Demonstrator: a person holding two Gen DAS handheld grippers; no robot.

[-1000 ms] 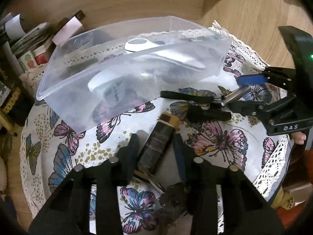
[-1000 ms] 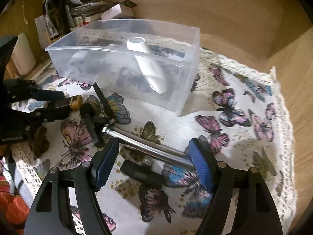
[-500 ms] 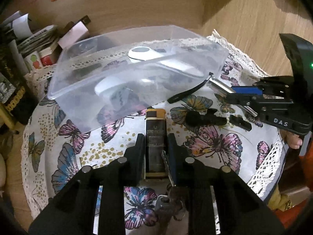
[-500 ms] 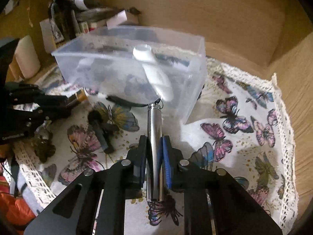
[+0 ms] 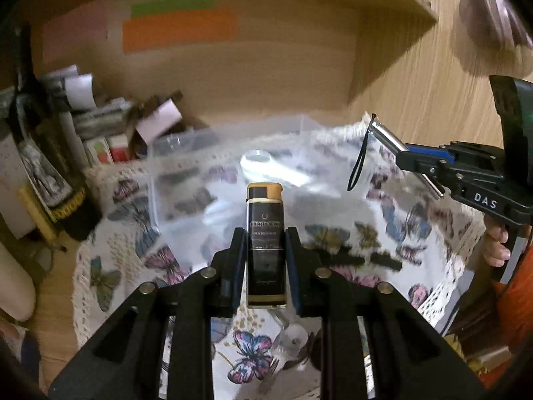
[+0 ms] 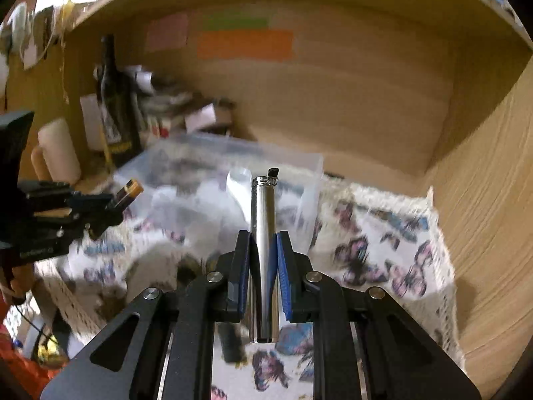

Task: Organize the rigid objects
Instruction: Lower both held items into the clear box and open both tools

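Left gripper [image 5: 266,250] clamped on one black lighter [image 5: 266,240] with a tan cap; body upright between both fingers, cap well past the tips, base down near the knuckles; held in the air over the butterfly-print cloth [image 5: 133,260], in front of the one clear plastic bin [image 5: 186,180]. Right gripper [image 6: 263,253] pinched tight on one silver metal cylinder [image 6: 265,250]; blue pads [image 6: 283,276] against either side, threaded end and a black cord loop [image 5: 359,156] past the tips, lower end below the pads; likewise raised above the cloth, just before the bin's near wall. Inside the bin, one white oblong object [image 6: 238,183], blurred. On the cloth below: two short black pieces [image 5: 366,258], blurred. Beyond the bin at left: one dark bottle [image 6: 115,103], a heap of boxes and papers [image 5: 100,113]; on the back panel, three paper notes, one orange [image 6: 245,45], one green, one pink.
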